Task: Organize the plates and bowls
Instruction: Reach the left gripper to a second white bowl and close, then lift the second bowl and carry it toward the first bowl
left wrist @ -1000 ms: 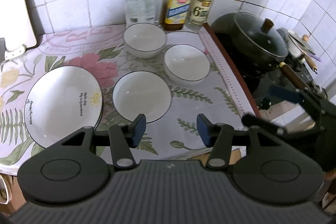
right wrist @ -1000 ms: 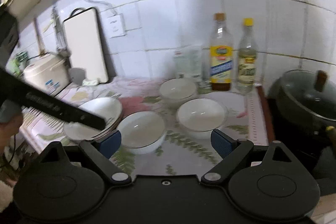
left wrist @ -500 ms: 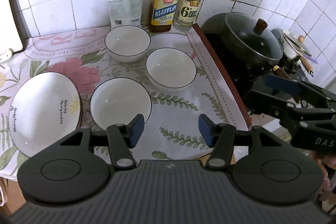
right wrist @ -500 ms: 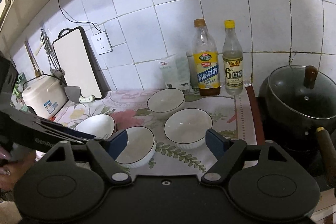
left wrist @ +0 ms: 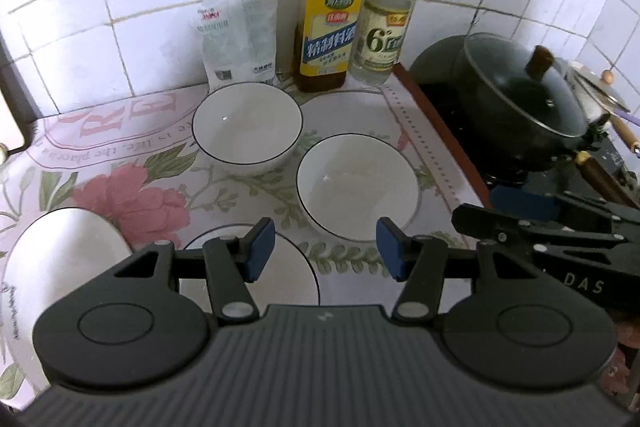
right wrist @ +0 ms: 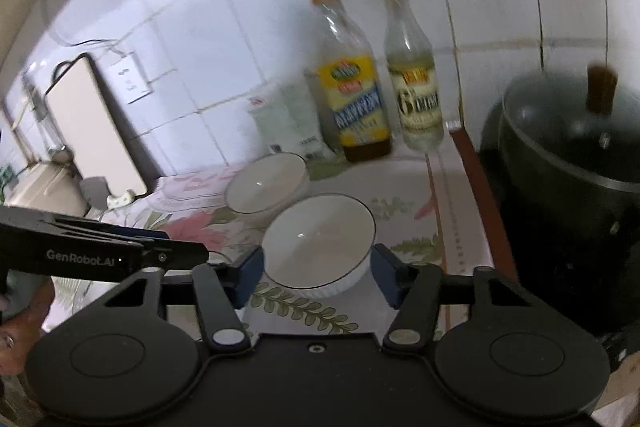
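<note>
Four white dishes sit on the floral cloth [left wrist: 132,203]: a back bowl [left wrist: 247,127], a right bowl [left wrist: 358,187], a shallow front bowl [left wrist: 288,271] and a large plate [left wrist: 60,259] at the left. My left gripper [left wrist: 325,251] hovers over the front bowl's far rim, jaws closing slightly, with nothing between them. My right gripper [right wrist: 318,277] is closing. The right bowl [right wrist: 320,239] lies just beyond its fingertips, and its pads touch nothing. From the left wrist, one of its blue pads [left wrist: 520,201] shows to the right of that bowl.
An oil bottle [left wrist: 328,27], a vinegar bottle [left wrist: 384,23] and a white packet [left wrist: 240,39] stand against the tiled wall. A black pot with a glass lid [left wrist: 520,99] sits on the stove to the right. A cutting board [right wrist: 96,131] and a rice cooker [right wrist: 44,191] are at the far left.
Both grippers have moved forward and down toward the bowls, which look larger now. The right jaws have narrowed a lot and that view has rolled. The left jaws look much the same.
</note>
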